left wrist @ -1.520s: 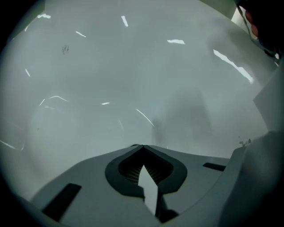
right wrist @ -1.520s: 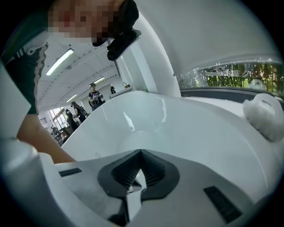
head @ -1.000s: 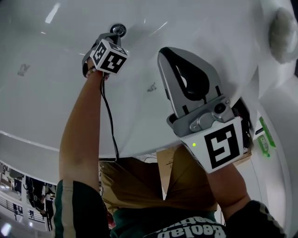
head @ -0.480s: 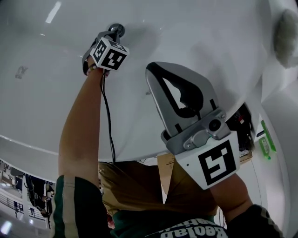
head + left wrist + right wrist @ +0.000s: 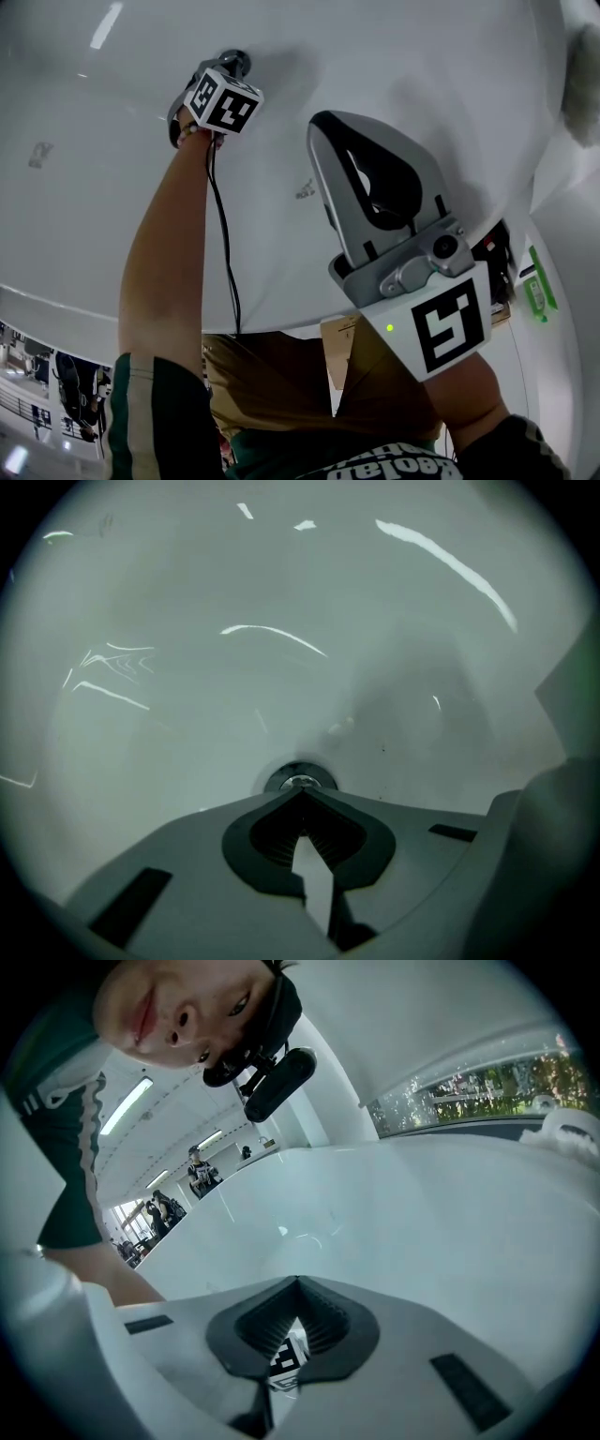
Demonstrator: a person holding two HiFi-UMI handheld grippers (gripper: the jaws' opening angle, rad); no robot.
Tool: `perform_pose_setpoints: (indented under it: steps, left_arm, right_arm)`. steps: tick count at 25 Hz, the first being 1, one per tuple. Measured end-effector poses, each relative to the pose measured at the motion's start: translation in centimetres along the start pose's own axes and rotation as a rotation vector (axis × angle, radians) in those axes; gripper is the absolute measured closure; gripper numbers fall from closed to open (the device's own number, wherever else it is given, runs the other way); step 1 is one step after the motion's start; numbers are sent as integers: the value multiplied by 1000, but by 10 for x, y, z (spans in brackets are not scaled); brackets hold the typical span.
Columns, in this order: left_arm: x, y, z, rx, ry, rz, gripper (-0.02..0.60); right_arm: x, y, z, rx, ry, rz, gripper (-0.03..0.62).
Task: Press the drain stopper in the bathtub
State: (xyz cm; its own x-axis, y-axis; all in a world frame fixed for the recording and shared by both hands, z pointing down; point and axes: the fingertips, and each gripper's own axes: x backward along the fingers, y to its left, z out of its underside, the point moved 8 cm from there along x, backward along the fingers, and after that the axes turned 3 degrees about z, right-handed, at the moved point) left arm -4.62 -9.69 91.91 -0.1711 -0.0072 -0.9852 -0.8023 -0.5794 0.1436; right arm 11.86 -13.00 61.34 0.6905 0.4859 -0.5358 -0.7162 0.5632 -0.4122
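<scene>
The round metal drain stopper (image 5: 236, 61) sits in the white bathtub floor (image 5: 112, 187) at the top of the head view. My left gripper (image 5: 228, 69) is shut, and its closed tips rest at the stopper's near edge. In the left gripper view the stopper (image 5: 298, 780) shows just past the joined tips of the left gripper (image 5: 301, 795). My right gripper (image 5: 324, 124) hangs shut above the tub, nearer to me and right of the stopper, holding nothing. In the right gripper view the right gripper (image 5: 298, 1282) has its jaws closed.
A black cable (image 5: 225, 253) runs down my left forearm from the gripper. A round white fitting (image 5: 586, 80) sits on the tub wall at the upper right. A green-labelled item (image 5: 536, 292) lies on the right rim. People (image 5: 200, 1174) stand far off in the room.
The left gripper has edged slightly up toward the stopper. The right gripper swung left and then back right, staying shut.
</scene>
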Motion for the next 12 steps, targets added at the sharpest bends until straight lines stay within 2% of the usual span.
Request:
perform_pose_setpoints:
  steps: [7, 9, 12]
  left_arm:
    - [-10, -4, -6, -41, 61, 5, 575]
    - [-11, -6, -9, -48, 64, -14, 575]
    - [-13, -15, -16, -88, 118, -60, 575]
  right_arm:
    - [-2, -1, 3, 27, 23, -10, 583]
    - [-2, -3, 3, 37, 26, -12, 583]
    - [0, -4, 5, 50, 32, -21, 582]
